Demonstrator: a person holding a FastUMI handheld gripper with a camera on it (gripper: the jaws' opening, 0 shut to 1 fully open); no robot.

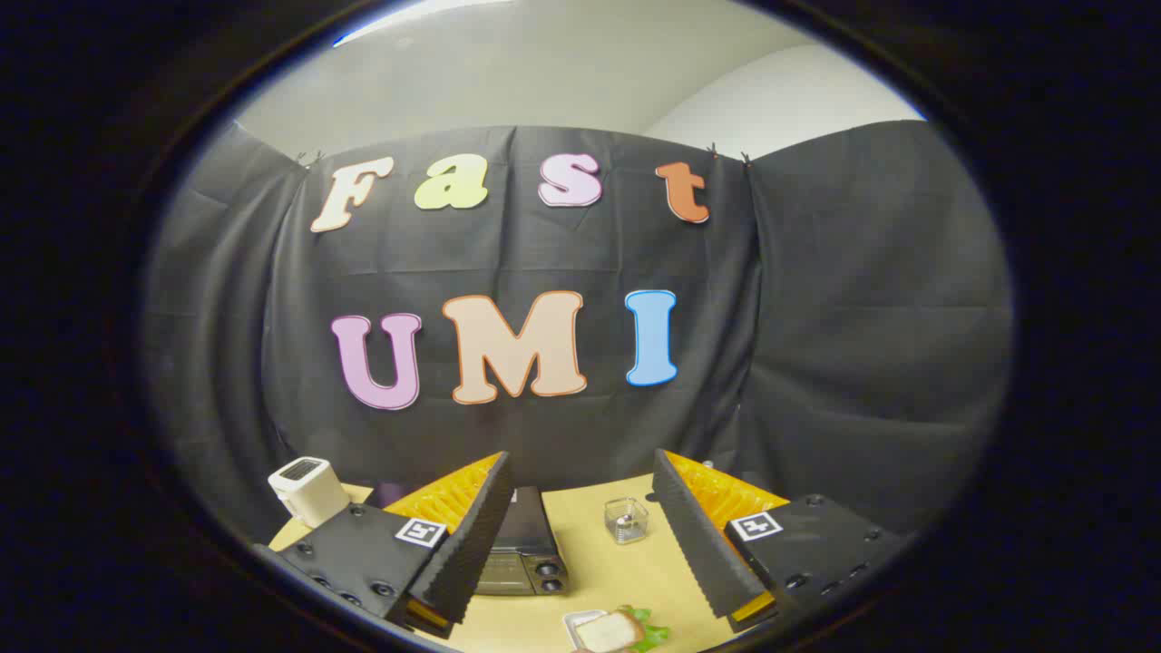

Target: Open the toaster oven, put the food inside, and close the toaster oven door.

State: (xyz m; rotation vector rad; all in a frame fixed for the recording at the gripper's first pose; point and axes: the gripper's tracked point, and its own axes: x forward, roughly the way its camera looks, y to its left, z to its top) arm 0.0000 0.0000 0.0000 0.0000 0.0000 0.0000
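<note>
One toaster oven (524, 544), one white toaster (308, 490), one glass jar (626, 520), one sandwich plate (609, 630).

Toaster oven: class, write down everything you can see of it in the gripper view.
The toaster oven is a small dark box, black on top with a greyer front panel that looks like metal. Two round black knobs sit at the front's right end. Its door appears shut. It stands upright on the tan table, partly hidden behind one finger of the open gripper, which is apart from it. A clear glass jar stands beside it, and a plate with a sandwich lies nearer the fingers.
</note>
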